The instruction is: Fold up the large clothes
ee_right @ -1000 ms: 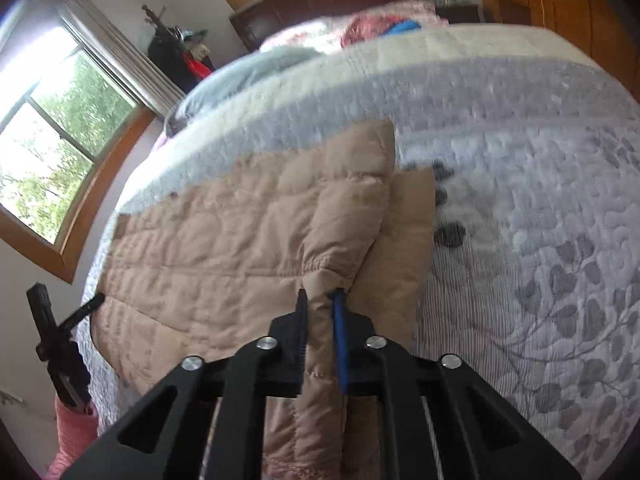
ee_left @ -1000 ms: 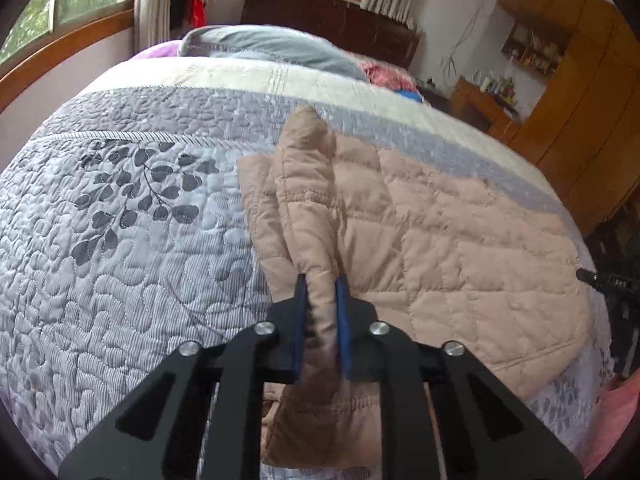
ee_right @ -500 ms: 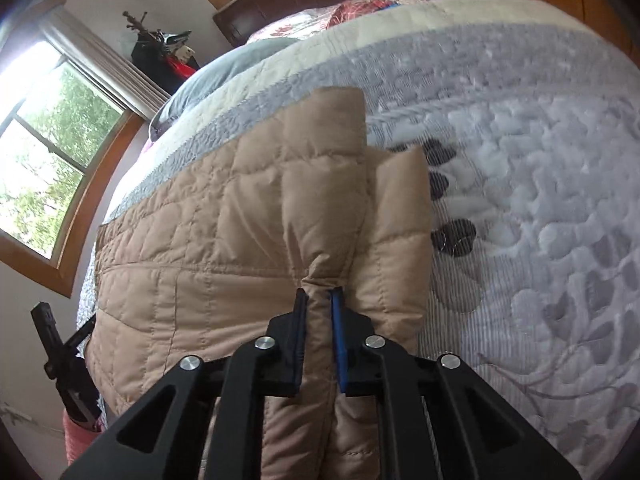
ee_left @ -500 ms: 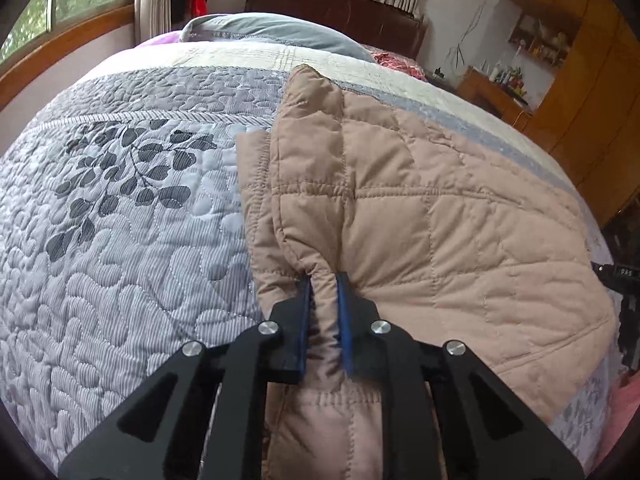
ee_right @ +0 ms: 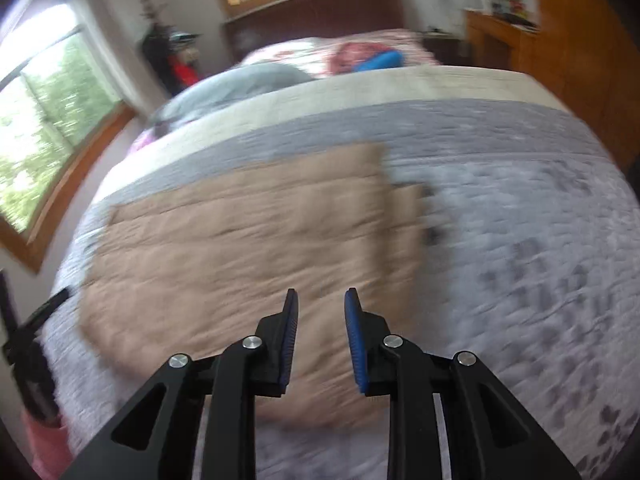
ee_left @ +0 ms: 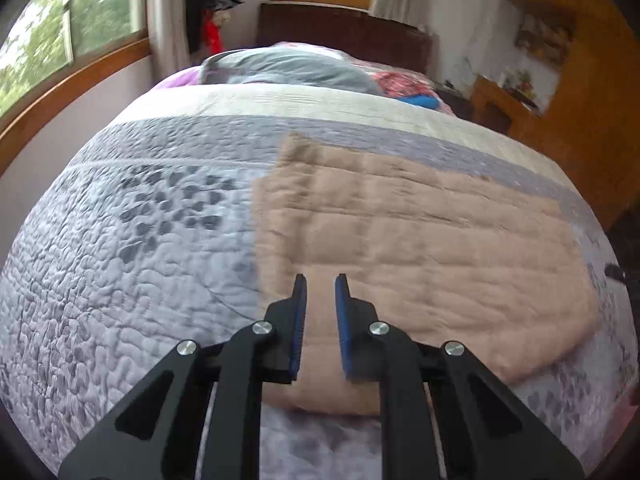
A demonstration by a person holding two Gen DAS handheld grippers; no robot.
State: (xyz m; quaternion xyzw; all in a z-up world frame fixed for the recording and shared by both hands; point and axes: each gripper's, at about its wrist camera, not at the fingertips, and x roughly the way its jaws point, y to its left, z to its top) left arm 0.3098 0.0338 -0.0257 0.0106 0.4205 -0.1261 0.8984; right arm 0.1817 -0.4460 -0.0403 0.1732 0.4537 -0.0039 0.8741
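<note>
- Tan quilted jacket (ee_left: 420, 248) is lying folded on the grey bedspread (ee_left: 120, 280), reaching toward twelve o'clock from both grippers.
- I'm judging it light, puffy and slippery; I'd be pinching a stitched edge or corner.
- Left gripper (ee_left: 321, 280) is hanging slightly spread, holding nothing.
- Right gripper (ee_right: 321, 294) is opening, nothing between its jaws.
- I'm reading no labels; the blur may be hiding some.

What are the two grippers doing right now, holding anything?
Left gripper: open, nothing held, above the jacket.
Right gripper: jaws opening, nothing between them.
</note>
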